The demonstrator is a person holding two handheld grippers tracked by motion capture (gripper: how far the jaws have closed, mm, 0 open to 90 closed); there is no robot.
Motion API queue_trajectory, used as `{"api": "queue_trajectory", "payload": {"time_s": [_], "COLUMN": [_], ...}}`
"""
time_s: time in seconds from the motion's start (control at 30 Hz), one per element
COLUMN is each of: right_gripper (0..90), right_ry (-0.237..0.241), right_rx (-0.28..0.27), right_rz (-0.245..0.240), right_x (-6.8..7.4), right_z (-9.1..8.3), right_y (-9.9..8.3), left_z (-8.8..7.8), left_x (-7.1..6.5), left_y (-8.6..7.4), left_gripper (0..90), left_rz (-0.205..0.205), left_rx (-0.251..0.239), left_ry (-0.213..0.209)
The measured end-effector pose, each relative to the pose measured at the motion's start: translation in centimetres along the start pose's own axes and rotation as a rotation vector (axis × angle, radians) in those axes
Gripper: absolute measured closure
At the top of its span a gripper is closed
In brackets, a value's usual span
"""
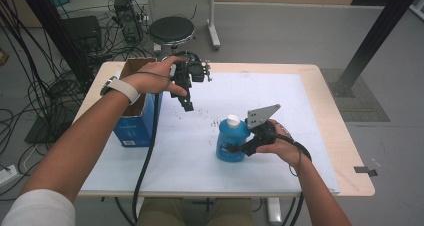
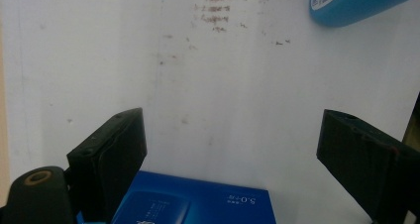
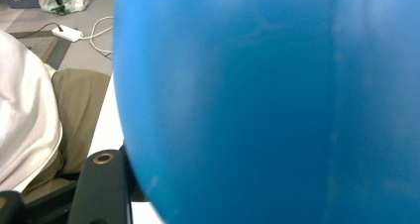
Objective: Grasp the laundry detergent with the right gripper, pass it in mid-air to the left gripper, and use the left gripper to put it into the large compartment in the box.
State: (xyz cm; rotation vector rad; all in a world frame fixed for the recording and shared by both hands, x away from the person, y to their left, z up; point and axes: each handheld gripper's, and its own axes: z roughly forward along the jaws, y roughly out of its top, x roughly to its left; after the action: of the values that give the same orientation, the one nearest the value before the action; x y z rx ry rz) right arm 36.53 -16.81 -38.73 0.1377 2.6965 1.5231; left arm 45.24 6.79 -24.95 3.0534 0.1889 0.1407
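I'm pinching the blue bottle (image 1: pixel 231 141) low with my right tool (image 1: pixel 235 148); it's feeling smooth, slippery, liquid-heavy; left tool (image 1: pixel 186 93) spreading empty at eleven o'clock.

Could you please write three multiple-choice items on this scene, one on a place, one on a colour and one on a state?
1. Where does the open blue box stand?
A. by the table's left edge
B. at its right edge
C. on the stool

2. What colour is the cap of the blue bottle?
A. red
B. white
C. black

3. How is the left claw?
A. shut on the box
B. shut on the bottle
C. open, holding nothing

Answers: 1 A, the high view shows it at the left edge; 2 B, the cap is white; 3 C, its jaws stand wide apart over the white table cover, while the right claw grips the bottle.
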Motion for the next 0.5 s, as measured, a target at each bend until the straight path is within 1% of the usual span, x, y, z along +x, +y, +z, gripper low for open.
{"api": "queue_trajectory", "payload": {"time_s": [0.5], "right_gripper": [37.9], "right_ry": [-0.005], "right_rx": [-0.005], "right_rz": [-0.001], "right_x": [0.00], "right_z": [0.15], "right_y": [-0.17], "left_z": [0.09], "left_x": [-0.01], "left_y": [0.01], "left_gripper": [12.3], "left_rz": [-0.001], "left_rx": [0.000], "left_ry": [-0.002]}}
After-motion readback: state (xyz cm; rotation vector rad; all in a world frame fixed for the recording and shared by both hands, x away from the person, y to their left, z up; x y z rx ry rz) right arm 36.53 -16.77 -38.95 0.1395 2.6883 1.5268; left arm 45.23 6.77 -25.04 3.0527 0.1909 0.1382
